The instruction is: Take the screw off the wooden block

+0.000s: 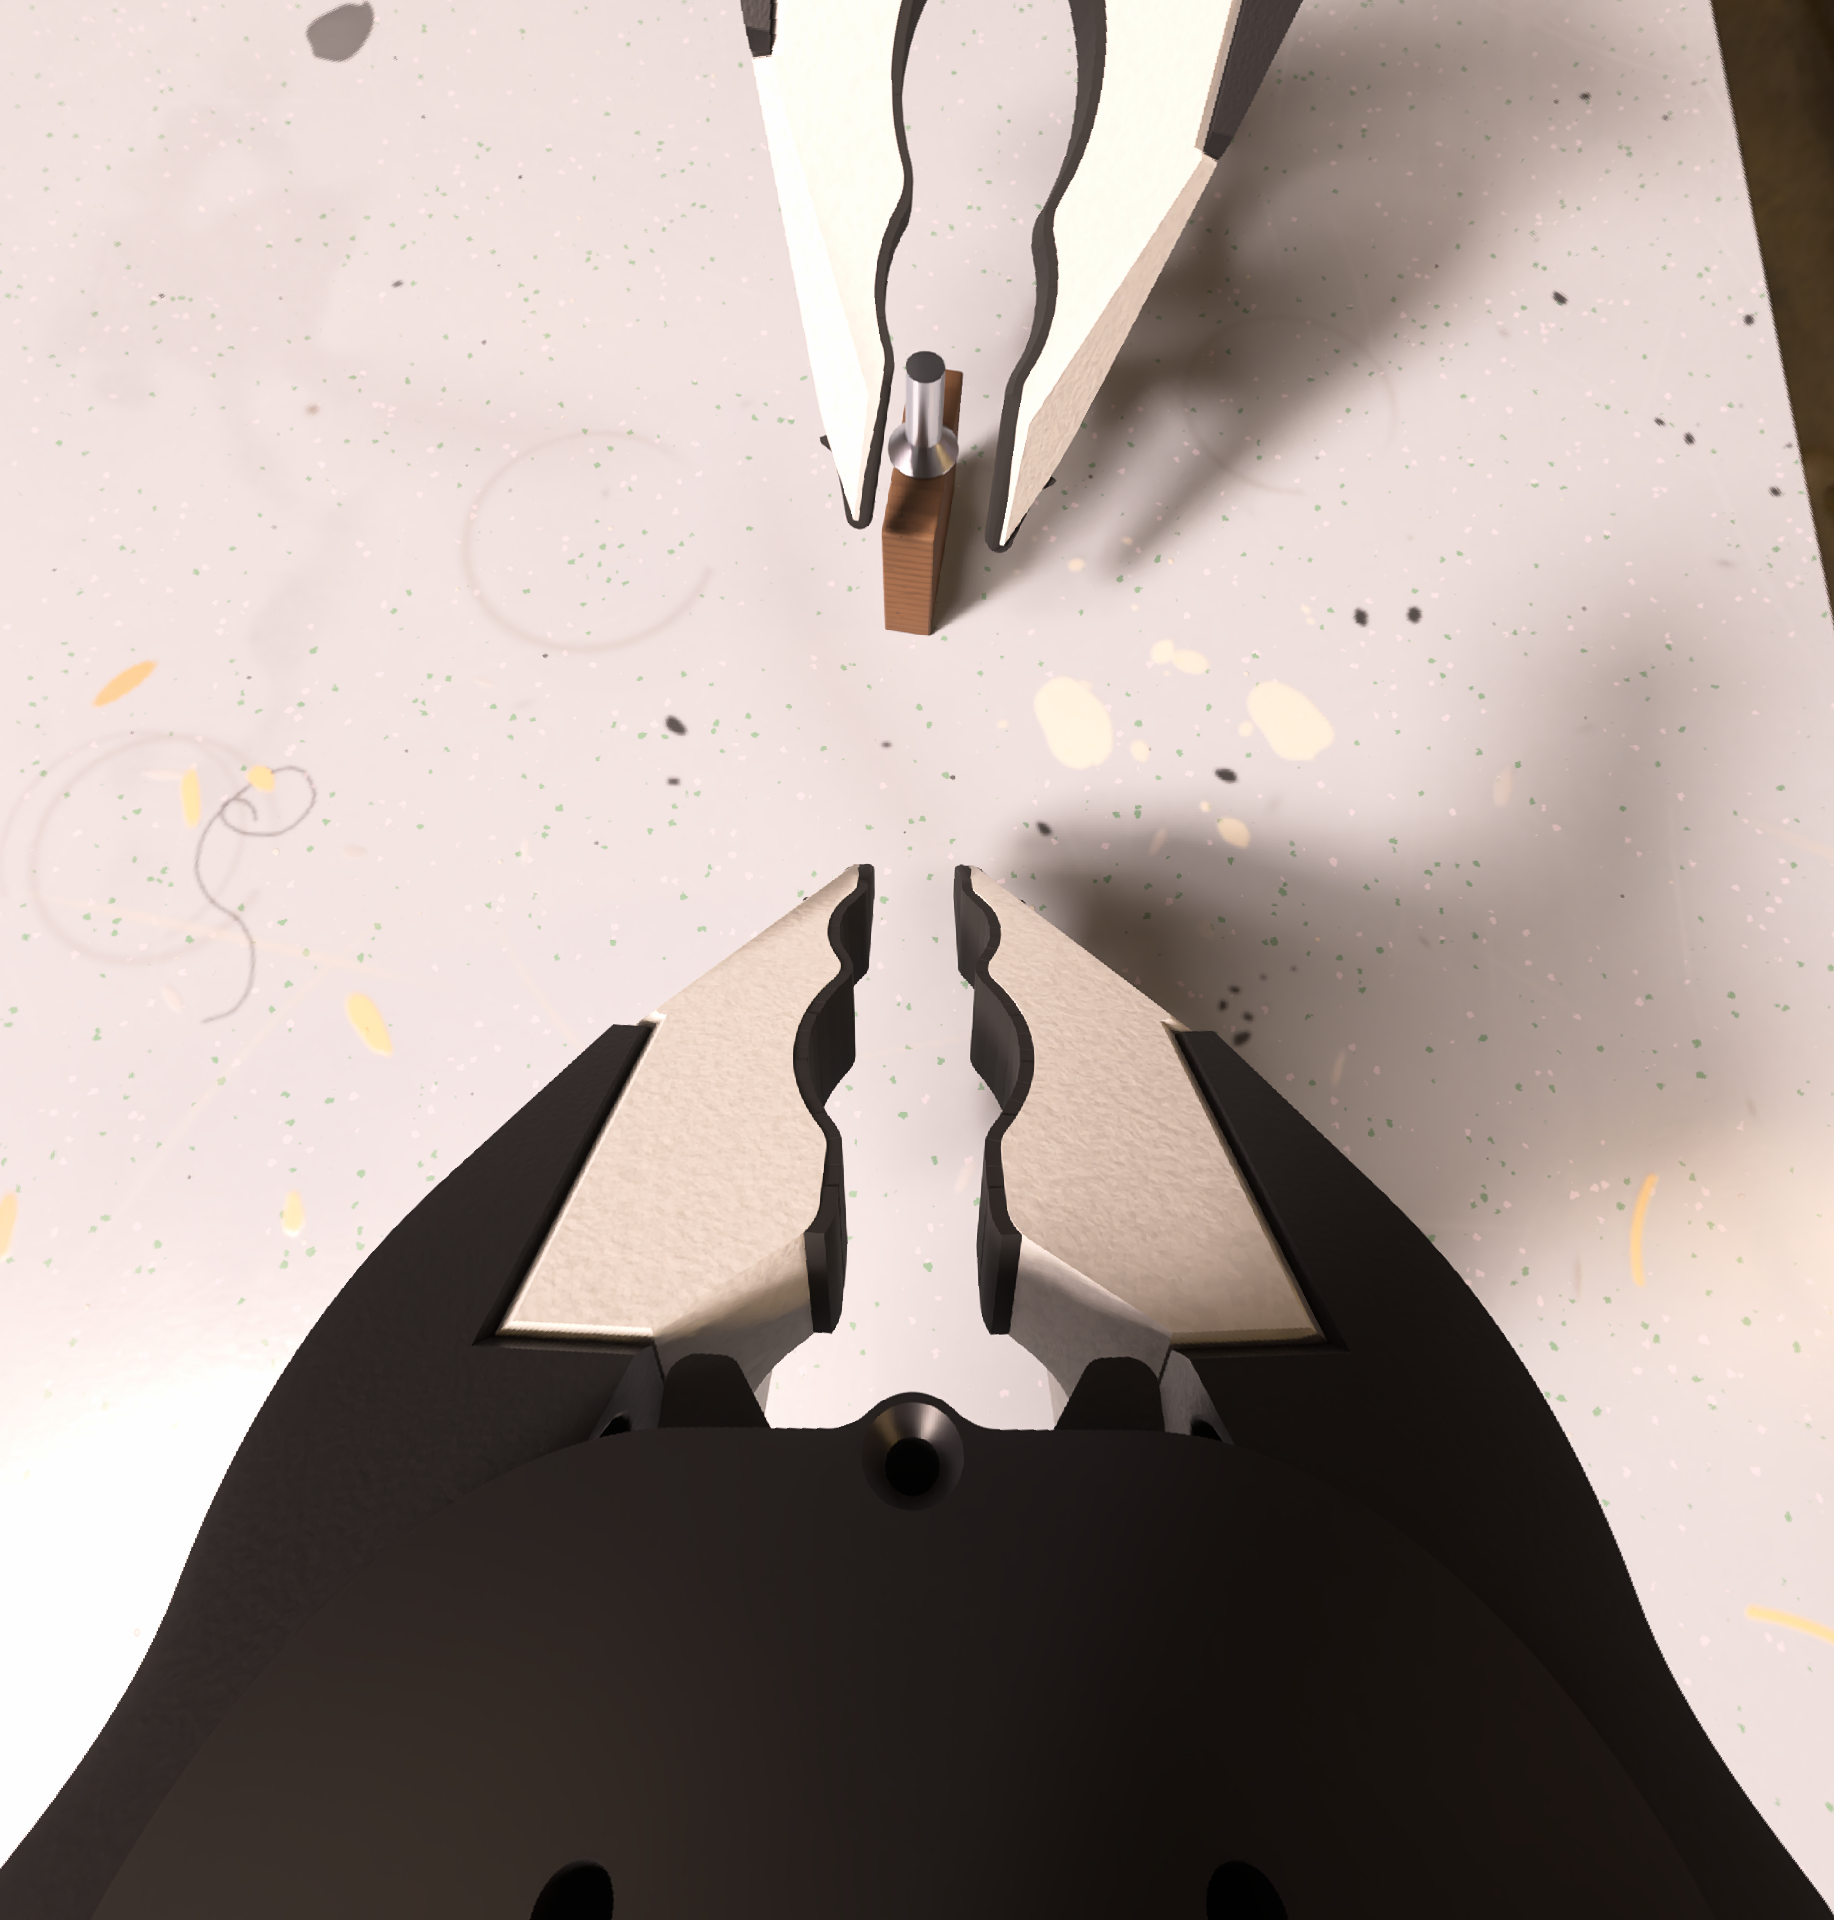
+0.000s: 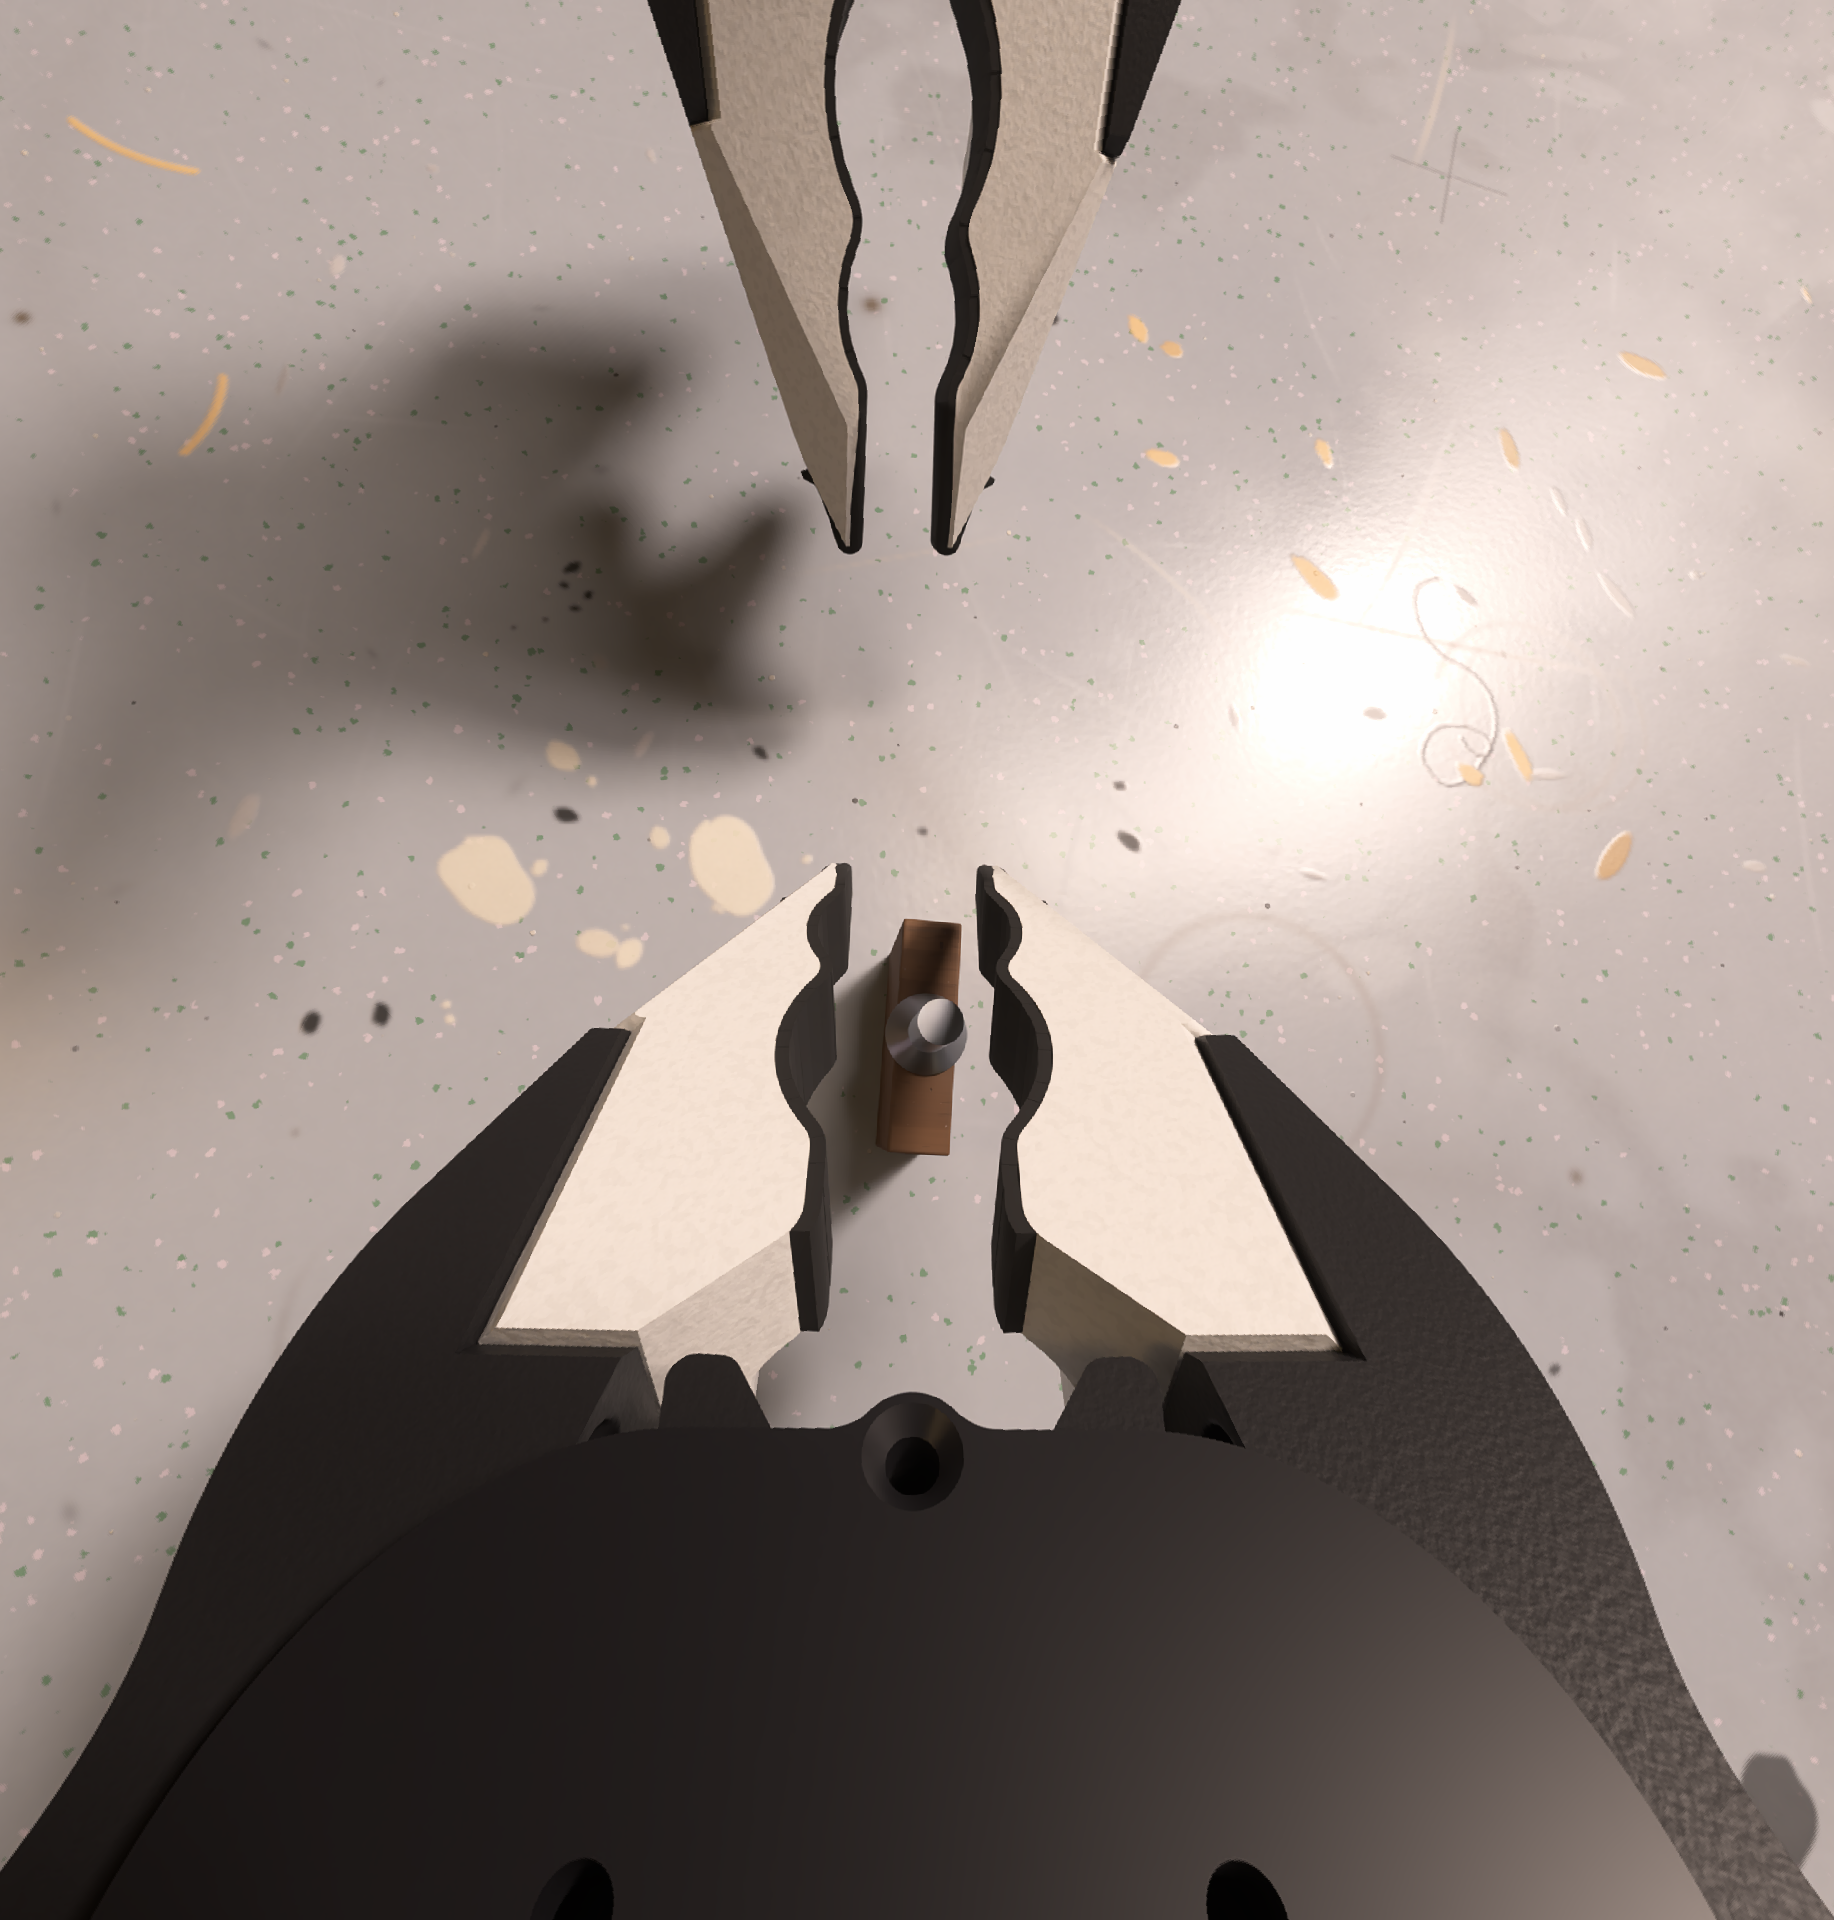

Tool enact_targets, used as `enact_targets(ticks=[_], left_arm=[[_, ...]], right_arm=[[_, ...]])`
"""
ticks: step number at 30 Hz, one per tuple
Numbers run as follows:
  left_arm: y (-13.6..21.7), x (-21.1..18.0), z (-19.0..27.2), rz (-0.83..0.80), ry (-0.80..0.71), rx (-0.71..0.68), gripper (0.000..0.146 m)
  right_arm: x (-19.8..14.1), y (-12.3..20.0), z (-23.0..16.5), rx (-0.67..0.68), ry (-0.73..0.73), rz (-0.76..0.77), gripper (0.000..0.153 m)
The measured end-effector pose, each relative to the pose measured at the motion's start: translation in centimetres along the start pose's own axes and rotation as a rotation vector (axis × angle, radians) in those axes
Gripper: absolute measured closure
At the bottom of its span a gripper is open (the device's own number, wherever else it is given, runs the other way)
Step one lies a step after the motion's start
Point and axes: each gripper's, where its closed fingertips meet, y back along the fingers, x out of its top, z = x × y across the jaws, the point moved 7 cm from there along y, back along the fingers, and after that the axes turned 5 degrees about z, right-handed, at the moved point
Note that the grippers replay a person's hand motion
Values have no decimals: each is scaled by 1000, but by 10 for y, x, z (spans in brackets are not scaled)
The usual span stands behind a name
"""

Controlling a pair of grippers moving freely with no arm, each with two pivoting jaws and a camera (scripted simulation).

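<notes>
A small brown wooden block [image 1: 911, 582] lies on the speckled white table. A silver screw [image 1: 921, 421] stands upright on it, its flared part against the wood. My right gripper [image 1: 928, 528] is open, with one finger on each side of the block and screw and gaps on both sides. In the right wrist view the screw [image 2: 925, 1034] and the block [image 2: 915, 1117] sit between the open fingers of the right gripper [image 2: 913, 875]. My left gripper [image 1: 915, 878] is open with a narrow gap, empty, a short way in front of the block. It also shows in the right wrist view [image 2: 897, 542].
The table [image 1: 373, 416] bears paint flecks, faint ring marks and a thin curled thread [image 1: 232, 883]. Its right edge [image 1: 1796, 416] runs along the right side of the left wrist view, with a dark brown surface beyond it.
</notes>
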Motion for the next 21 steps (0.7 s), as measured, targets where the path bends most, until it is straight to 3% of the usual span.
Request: enact_targets(ticks=[7,14,21], left_arm=[[3,1,-4,15,9,29,131],[8,3,-15,66,51,97,131],[3,2,-13,47,37,96,131]], right_arm=[[0,5,1,-5,-2,5,129],[1,45,15,-80,-81,114,127],[-9,20,6,-28,-50,-45,126]])
